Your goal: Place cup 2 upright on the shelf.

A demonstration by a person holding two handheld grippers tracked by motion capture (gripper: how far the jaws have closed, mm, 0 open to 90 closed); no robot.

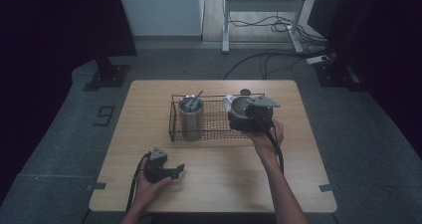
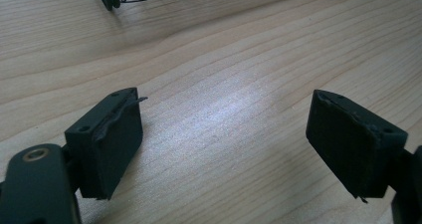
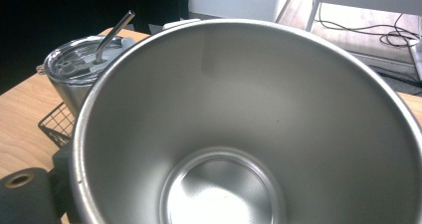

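- Right gripper (image 1: 247,115) is over the right end of the wire basket (image 1: 175,115), and it's got the empty steel cup (image 1: 238,105) pinched by the rim.
- Its own camera looks straight down into that cup (image 3: 249,129): bare, shiny, nothing inside.
- The cup sits tipped in the grip, mouth turned toward the person, held at the basket's right end.
- A lidded tumbler (image 1: 190,117) with a metal straw (image 1: 194,99) stands upright at the basket's left end, well apart from the cup.
- Left gripper (image 1: 174,171) rests on the table (image 1: 149,92) near the front edge, jaws spread, bare wood between them, holding nothing.
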